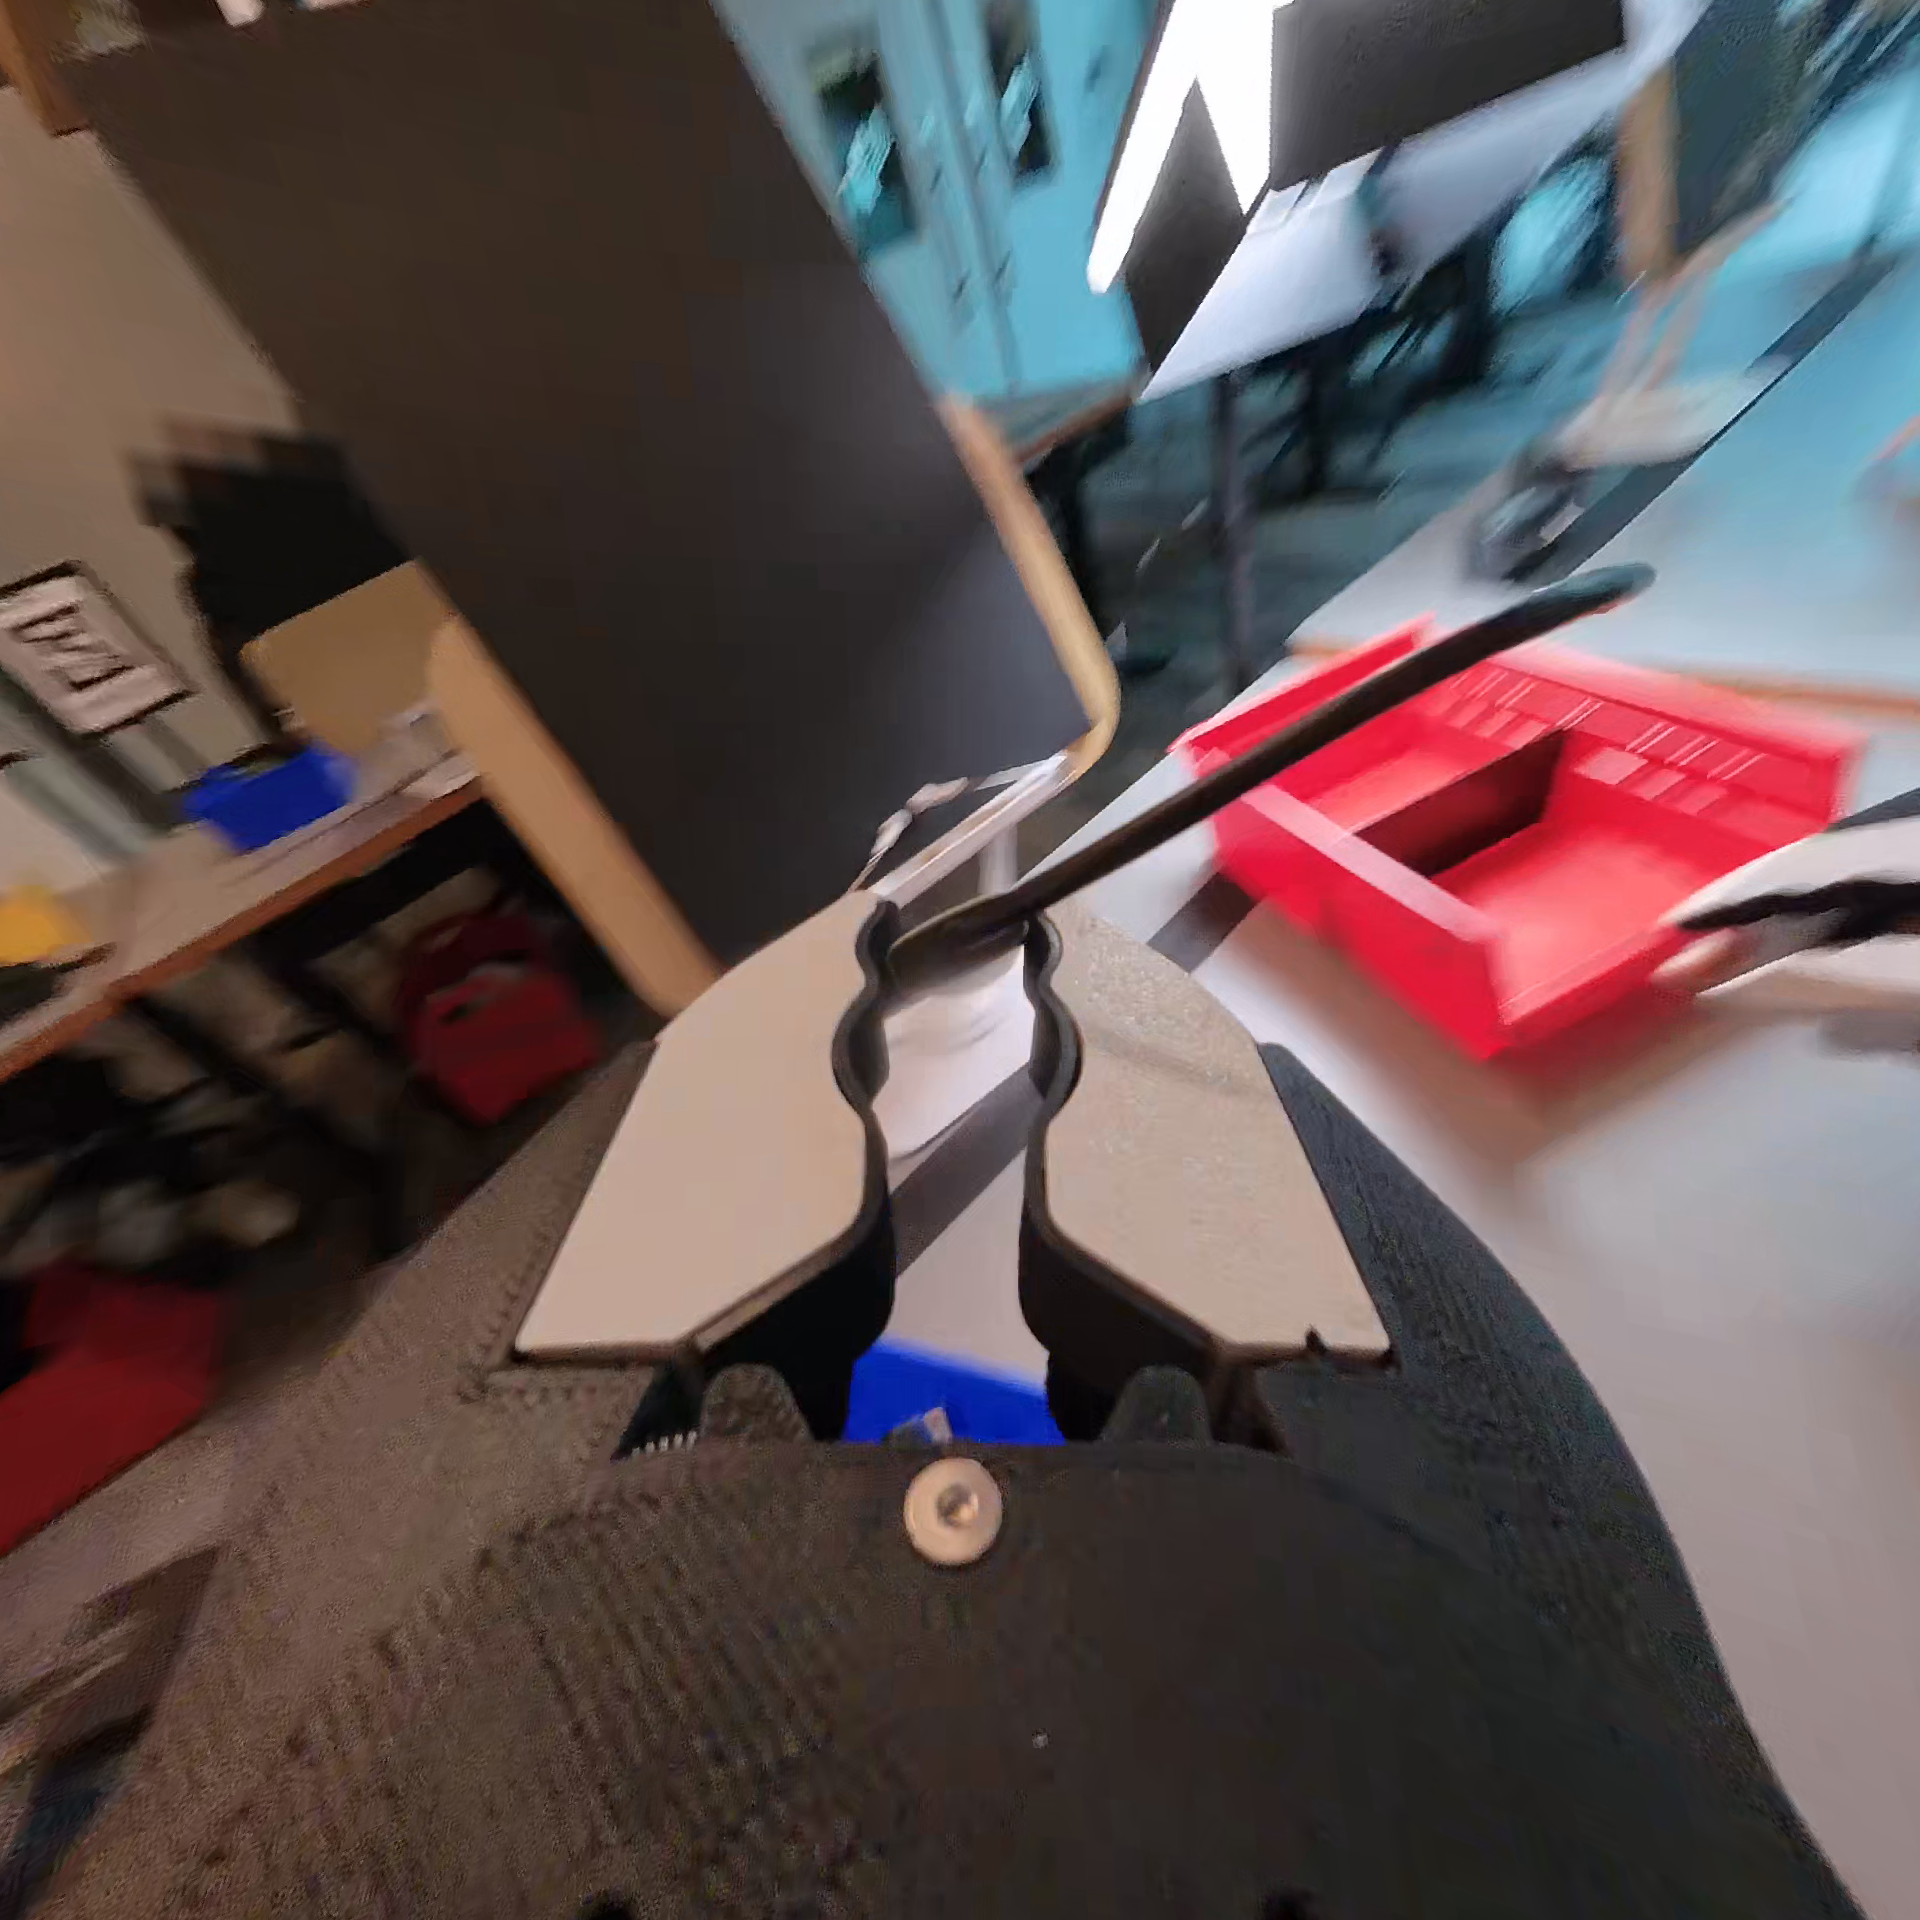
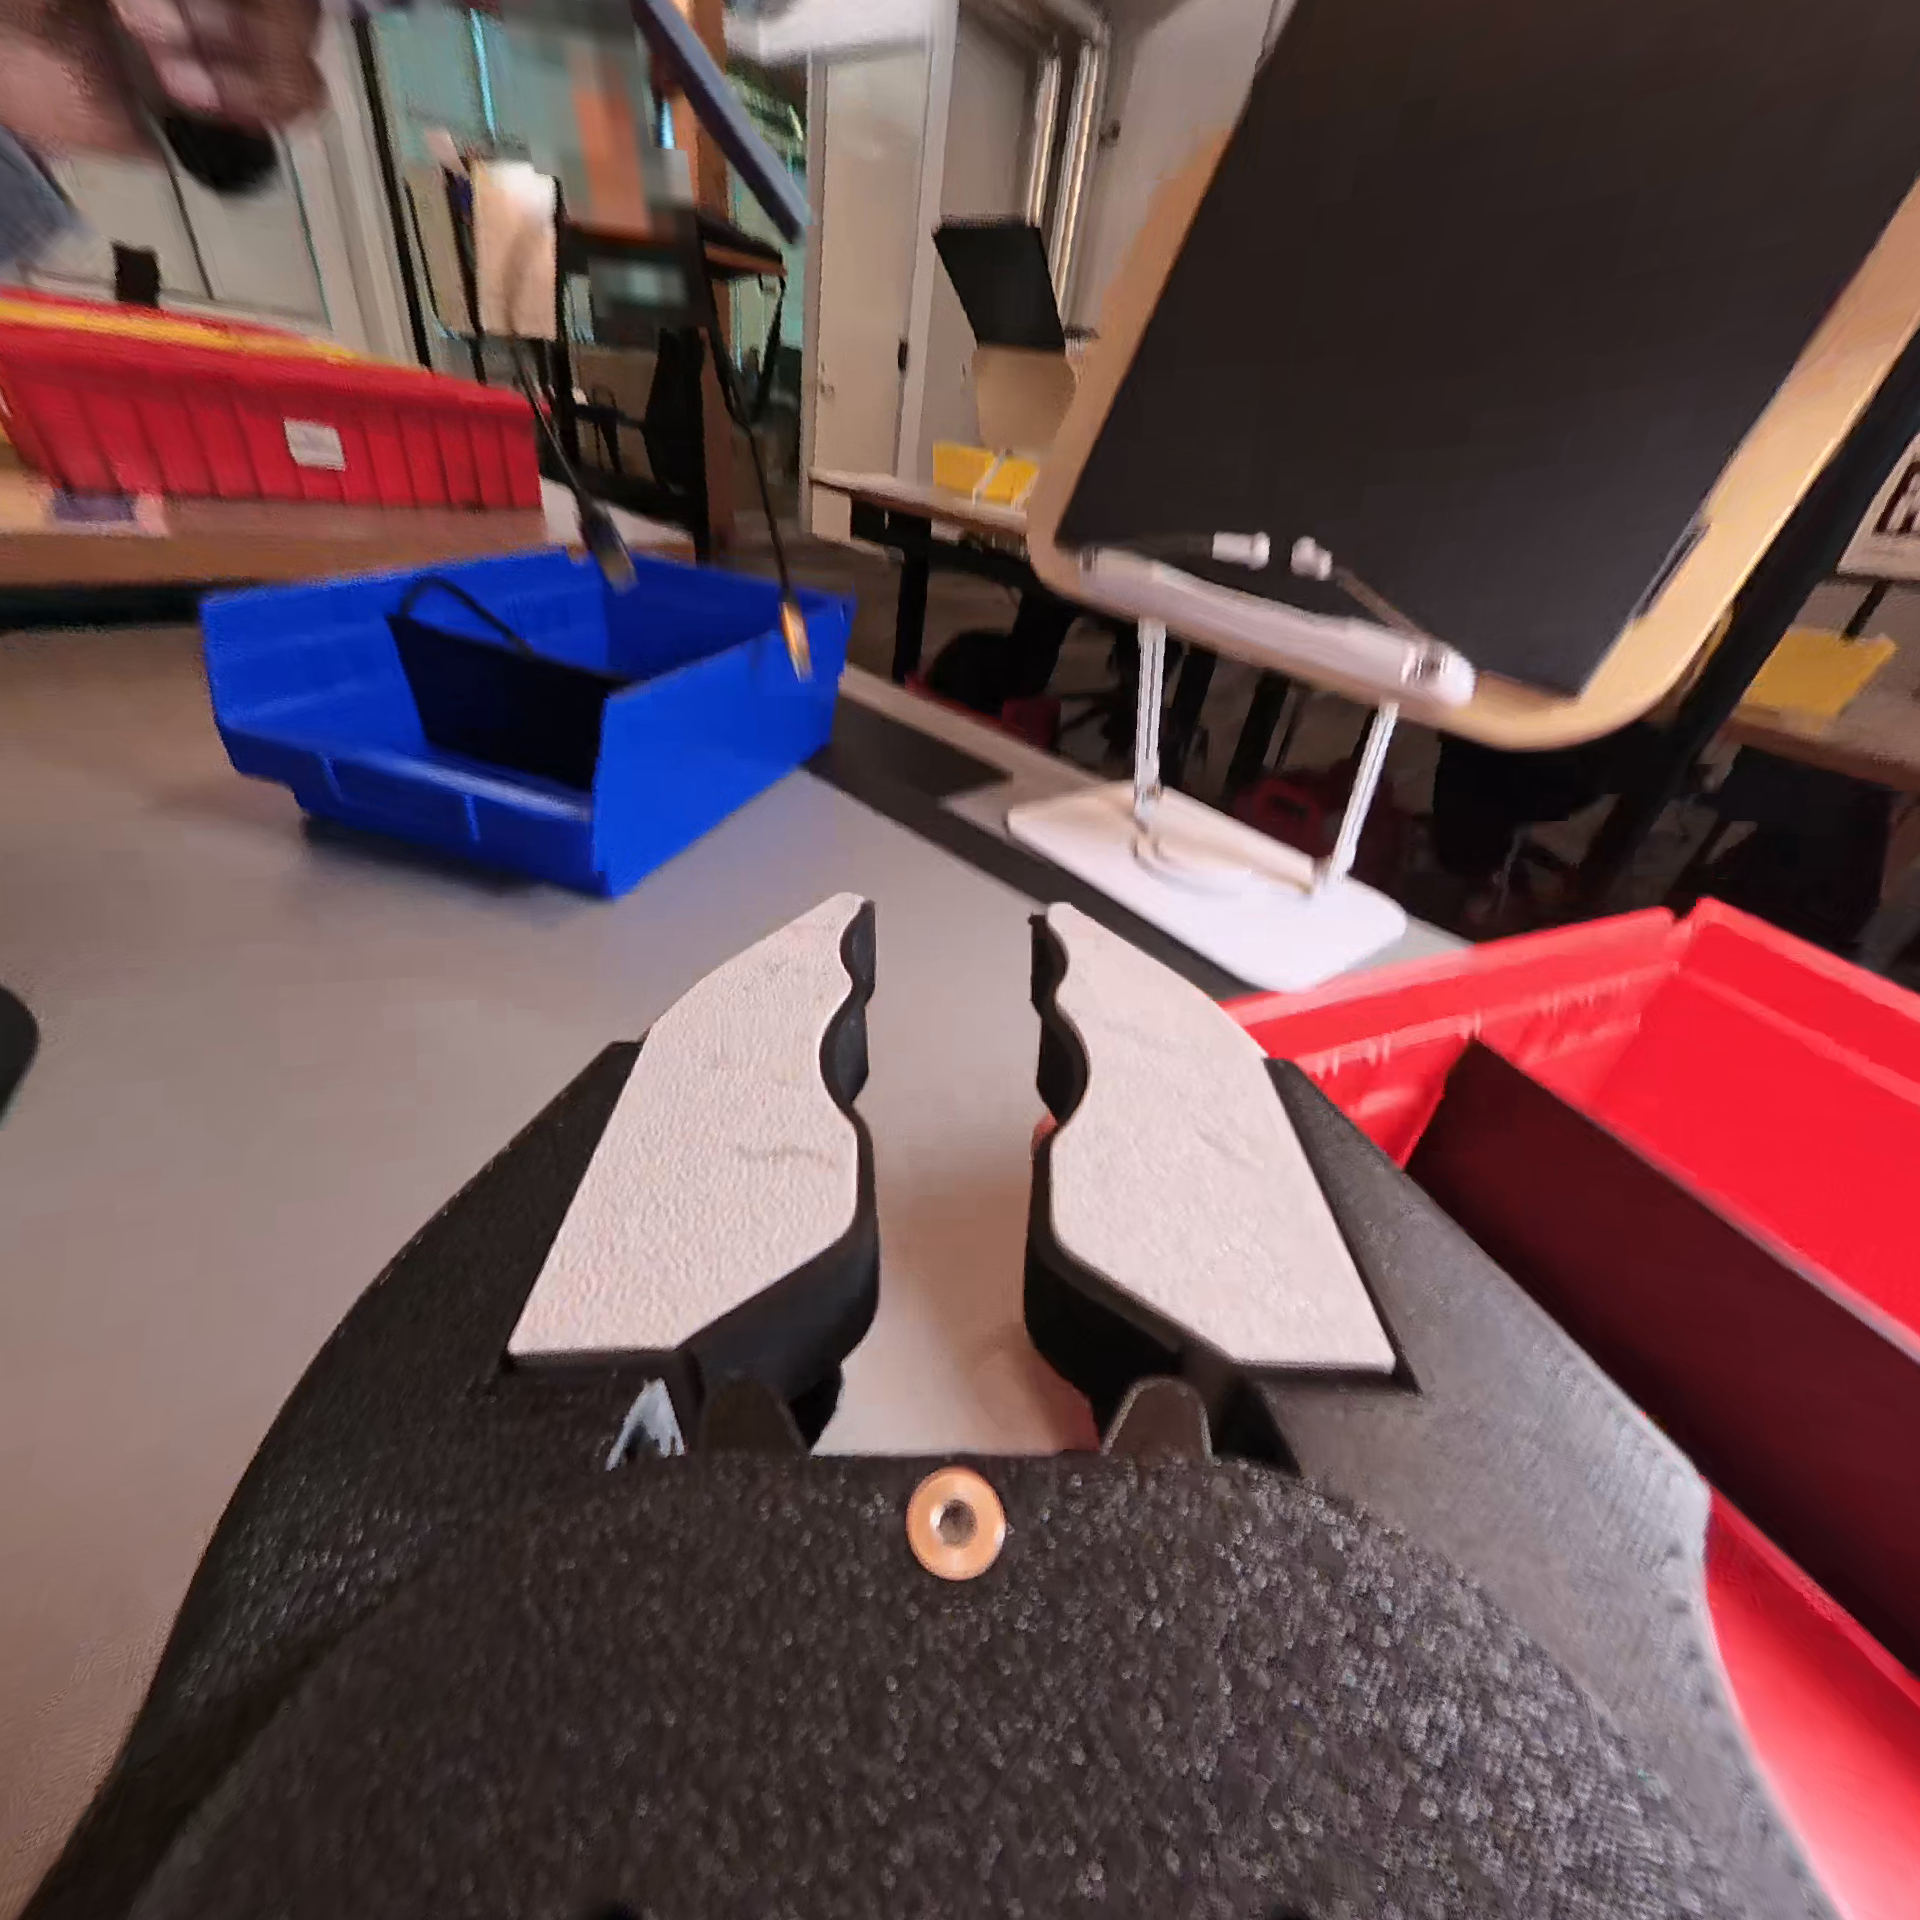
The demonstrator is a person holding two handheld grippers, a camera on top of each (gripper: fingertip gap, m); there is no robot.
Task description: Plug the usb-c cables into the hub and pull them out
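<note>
Now the left fingers (image 1: 961, 940) pinch a black cable (image 1: 1278, 748) at their tips; the right fingers (image 2: 951, 961) are spread, holding nothing. Next, I think, the plug must reach the hub (image 2: 1278, 613) ahead.

Each camera sits just behind its own gripper and looks forward along the two grey-padded fingers, which fill the lower middle of the frame. The left wrist view is rolled hard, so the grey tabletop (image 1: 1621, 1299) slopes up to the right; it faces the tan-edged black tablet (image 1: 582, 436) close ahead and the open red plastic bin (image 1: 1507, 831) to its right. The right wrist view sits low and nearly level over the same tabletop (image 2: 208, 1039), with that red bin (image 2: 1766, 1091) close at right, the tablet (image 2: 1507, 343) above right and a blue plastic bin (image 2: 520, 748) farther off
</note>
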